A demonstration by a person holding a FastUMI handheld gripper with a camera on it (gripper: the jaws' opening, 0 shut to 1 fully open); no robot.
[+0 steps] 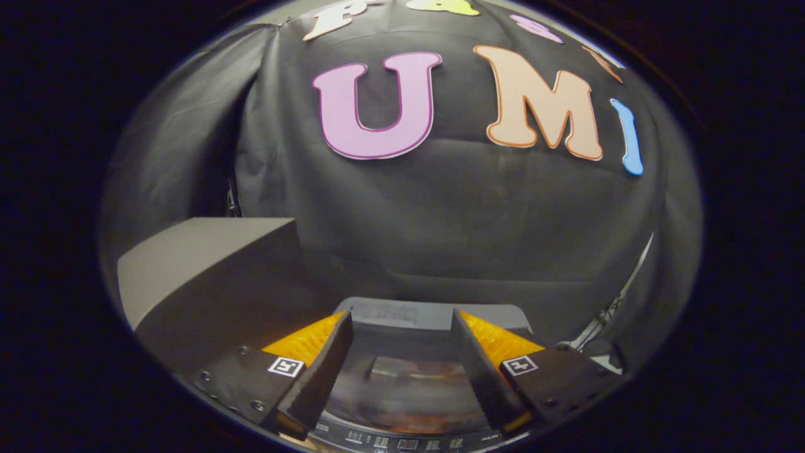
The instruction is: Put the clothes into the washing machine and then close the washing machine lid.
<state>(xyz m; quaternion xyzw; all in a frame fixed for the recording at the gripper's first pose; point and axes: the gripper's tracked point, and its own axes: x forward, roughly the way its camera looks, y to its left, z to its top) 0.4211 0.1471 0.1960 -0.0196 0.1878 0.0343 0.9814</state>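
My gripper (402, 316) is open above the washing machine (434, 313), its fingers spread wide with nothing between them. The machine's grey back edge lies just ahead of the fingertips. Between the fingers I look down on the machine's lid (402, 384), a dark glossy pane that appears to lie flat, though it is blurred. A reddish smear, perhaps clothes (409, 416), shows through its near part; I cannot tell for sure. The control panel (409, 443) runs along the machine's near edge, under the fingers.
A grey box-like block (201, 264) stands left of the machine, higher than its top. The black cloth wall (453, 214) hangs close behind. A thin light stand (607, 314) leans at the right.
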